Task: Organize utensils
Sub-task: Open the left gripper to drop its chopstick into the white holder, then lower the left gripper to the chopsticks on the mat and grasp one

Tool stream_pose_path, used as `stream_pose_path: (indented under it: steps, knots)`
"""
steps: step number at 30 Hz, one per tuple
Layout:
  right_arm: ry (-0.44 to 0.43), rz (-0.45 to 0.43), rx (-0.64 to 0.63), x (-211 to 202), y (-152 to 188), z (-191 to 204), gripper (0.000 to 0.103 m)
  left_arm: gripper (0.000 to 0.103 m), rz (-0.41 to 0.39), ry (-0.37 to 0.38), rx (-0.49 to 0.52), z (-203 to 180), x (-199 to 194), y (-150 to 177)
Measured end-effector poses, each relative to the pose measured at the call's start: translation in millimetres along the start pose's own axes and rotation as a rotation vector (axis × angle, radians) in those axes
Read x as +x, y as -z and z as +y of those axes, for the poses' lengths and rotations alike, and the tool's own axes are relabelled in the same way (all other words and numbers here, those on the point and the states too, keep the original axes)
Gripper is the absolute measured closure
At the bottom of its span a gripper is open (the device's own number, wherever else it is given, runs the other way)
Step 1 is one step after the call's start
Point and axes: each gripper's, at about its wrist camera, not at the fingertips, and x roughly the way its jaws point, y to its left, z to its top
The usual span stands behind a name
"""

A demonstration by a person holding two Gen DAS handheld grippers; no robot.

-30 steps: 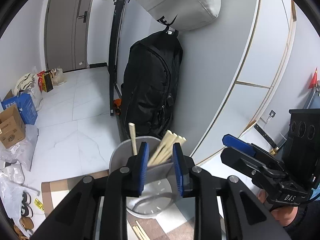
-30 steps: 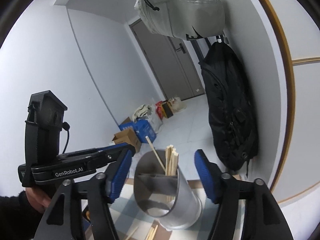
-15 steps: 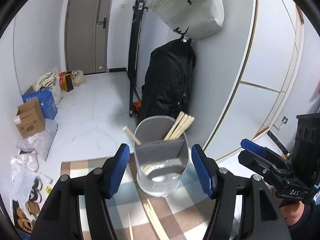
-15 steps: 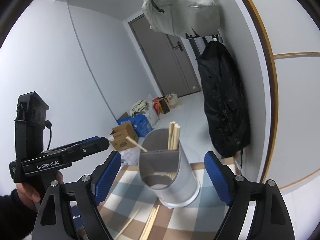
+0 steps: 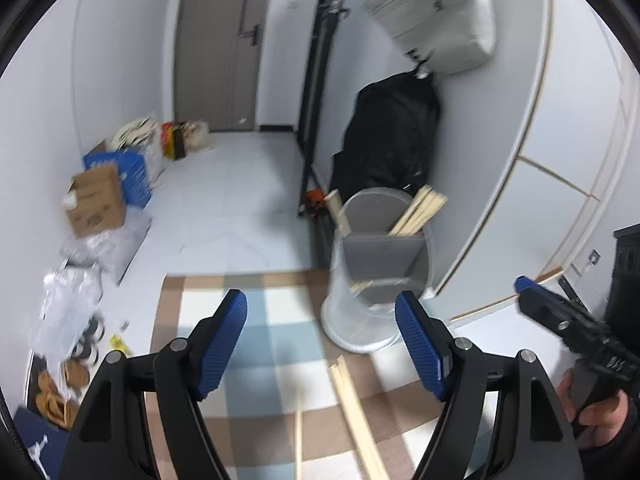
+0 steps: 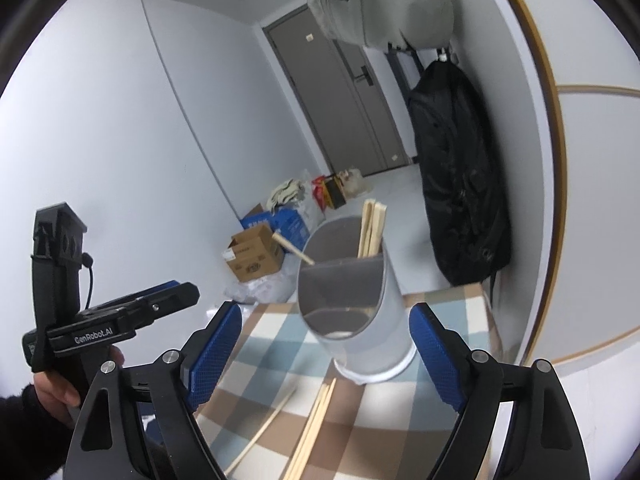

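Note:
A clear, grey-lined utensil holder [image 5: 380, 264] [image 6: 352, 300] stands on a checked cloth [image 5: 280, 320]. A bundle of wooden chopsticks [image 5: 420, 212] [image 6: 372, 228] sticks out of it, and a single stick [image 5: 338, 210] leans apart from them. More loose chopsticks [image 5: 356, 408] [image 6: 316, 428] lie on the cloth in front of the holder. My left gripper [image 5: 320, 304] hangs short of the holder and left of it, its jaws opening with nothing between them. My right gripper [image 6: 326, 316] faces the holder from a short way back, its jaws also opening and empty.
A black backpack [image 5: 388, 136] and a grey bag [image 5: 436, 20] hang on the wall just behind the holder. Cardboard box [image 5: 96, 200], blue box, plastic bags and shoes crowd the floor at the left. A person's hand [image 6: 52, 392] holds the left gripper's handle.
Both grippers have drawn back from the holder and their jaws have spread wide. The left one has also shifted left and tipped down, bringing the loose chopsticks on the cloth into view.

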Motion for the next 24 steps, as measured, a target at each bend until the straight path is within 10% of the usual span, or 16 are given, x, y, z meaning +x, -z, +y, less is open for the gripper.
stream_pose_path:
  steps: [14, 24]
  knots:
    - [-0.014, 0.245, 0.047, 50.4, 22.8, 1.5, 0.003, 0.030, 0.457, -0.101, 0.018, 33.7, 94.7, 62.6]
    - [0.007, 0.239, 0.090, 48.5, 21.8, -6.2, 0.000, 0.030, 0.550, -0.119, 0.041, 24.7, 126.2, 68.6]
